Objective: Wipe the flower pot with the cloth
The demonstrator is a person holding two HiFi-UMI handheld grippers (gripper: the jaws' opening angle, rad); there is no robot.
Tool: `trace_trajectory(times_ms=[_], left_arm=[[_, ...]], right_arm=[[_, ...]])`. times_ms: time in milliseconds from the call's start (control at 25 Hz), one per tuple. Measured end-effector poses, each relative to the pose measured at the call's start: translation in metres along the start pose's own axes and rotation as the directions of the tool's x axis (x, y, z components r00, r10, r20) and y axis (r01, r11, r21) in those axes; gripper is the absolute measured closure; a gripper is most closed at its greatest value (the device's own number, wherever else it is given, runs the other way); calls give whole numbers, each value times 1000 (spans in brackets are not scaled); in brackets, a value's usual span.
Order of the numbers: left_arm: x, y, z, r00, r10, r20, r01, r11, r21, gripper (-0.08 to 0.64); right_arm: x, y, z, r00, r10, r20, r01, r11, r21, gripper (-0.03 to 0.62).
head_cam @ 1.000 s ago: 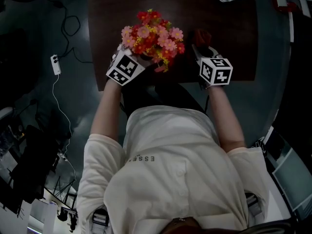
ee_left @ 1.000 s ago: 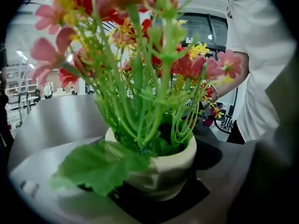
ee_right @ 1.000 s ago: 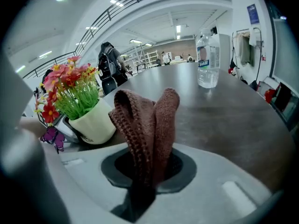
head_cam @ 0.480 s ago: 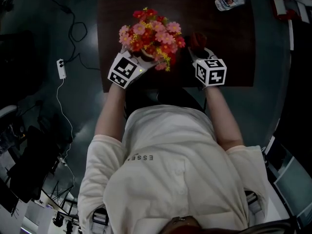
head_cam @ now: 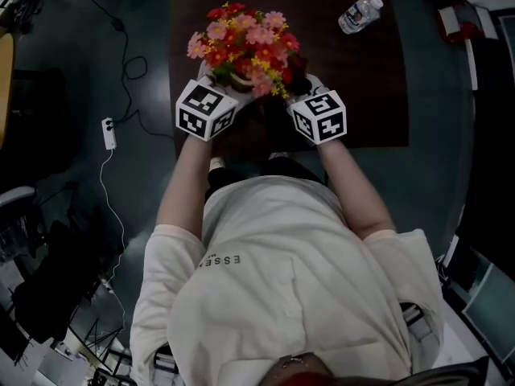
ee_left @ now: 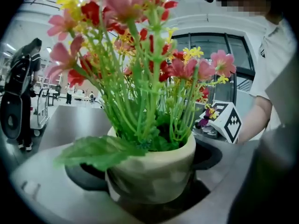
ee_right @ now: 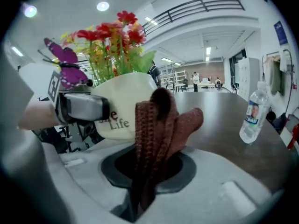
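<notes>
A cream flower pot (ee_left: 154, 169) printed with "Life" holds red, pink and yellow artificial flowers (head_cam: 241, 39). It sits over the near part of the dark table (head_cam: 354, 95). My left gripper (head_cam: 216, 93) is shut on the pot, with a jaw on either side of its wall. In the right gripper view the pot (ee_right: 122, 104) is on the left, with one grey finger (ee_right: 81, 107) of the left gripper pressed against it. My right gripper (head_cam: 307, 93) is shut on a reddish-brown knitted cloth (ee_right: 161, 125), whose bunched top reaches the pot's right side. In the head view the flowers hide the pot.
A plastic water bottle (head_cam: 356, 14) lies at the table's far right and shows again as the bottle (ee_right: 252, 113) in the right gripper view. A white power strip (head_cam: 108, 132) and cables lie on the floor to the left.
My right gripper has moved left with the cloth, from well clear of the flowers to right beside the pot. The left gripper has kept its hold on the pot.
</notes>
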State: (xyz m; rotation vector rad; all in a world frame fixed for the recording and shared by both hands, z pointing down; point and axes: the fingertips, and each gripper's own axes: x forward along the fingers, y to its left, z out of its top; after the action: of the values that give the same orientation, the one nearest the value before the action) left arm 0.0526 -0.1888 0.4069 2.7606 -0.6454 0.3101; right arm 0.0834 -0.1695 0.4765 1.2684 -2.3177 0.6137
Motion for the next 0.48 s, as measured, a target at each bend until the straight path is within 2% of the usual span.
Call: trace_trajectory(times_ms=[120,280,480], left_arm=[[-1,2,17,1000,5,20,-5,1000,-4,12],[-7,1,37,999,1,52,-1,1000,-10,12],[-18,-2,61,992,-21,126,29,998,-63,11]], right_arm=[[-3,12,15,999,22,40,-21,999,-25,543],[-5,34,33,992,72,103,-71,997,-14,543],[-5,69,52,977,135,168,-130,991,-41,543]])
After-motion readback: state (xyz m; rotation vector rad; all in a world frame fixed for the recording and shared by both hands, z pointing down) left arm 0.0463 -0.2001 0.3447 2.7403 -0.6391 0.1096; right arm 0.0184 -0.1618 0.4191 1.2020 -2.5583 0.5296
